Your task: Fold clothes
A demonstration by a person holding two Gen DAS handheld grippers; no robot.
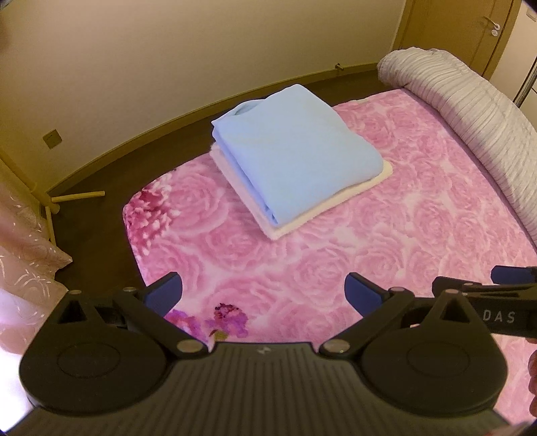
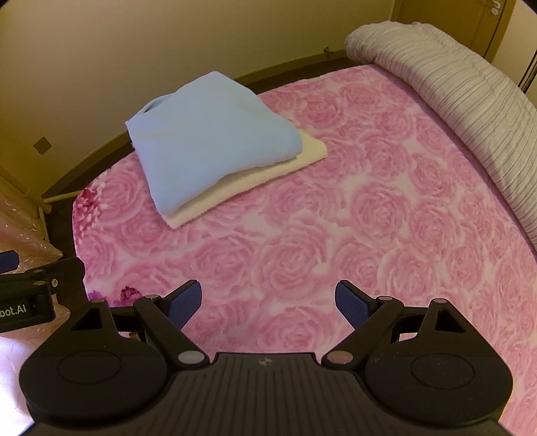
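Note:
A folded light-blue garment [image 1: 295, 147] lies on top of a folded cream garment [image 1: 339, 201] on the pink rose-patterned bed cover [image 1: 369, 255], near its far left edge. The stack also shows in the right wrist view, blue [image 2: 214, 137] over cream [image 2: 255, 181]. My left gripper [image 1: 263, 291] is open and empty, held above the bed well short of the stack. My right gripper [image 2: 268, 302] is open and empty too, to the right of the left one. Part of the right gripper [image 1: 510, 278] shows at the left view's right edge.
A rolled grey striped quilt [image 1: 470, 110] lies along the bed's far right side [image 2: 470, 110]. Dark floor [image 1: 100, 174] and a cream wall lie beyond the bed's left edge. A pink patterned curtain [image 1: 27, 255] hangs at left. A door [image 1: 496, 30] stands at the back right.

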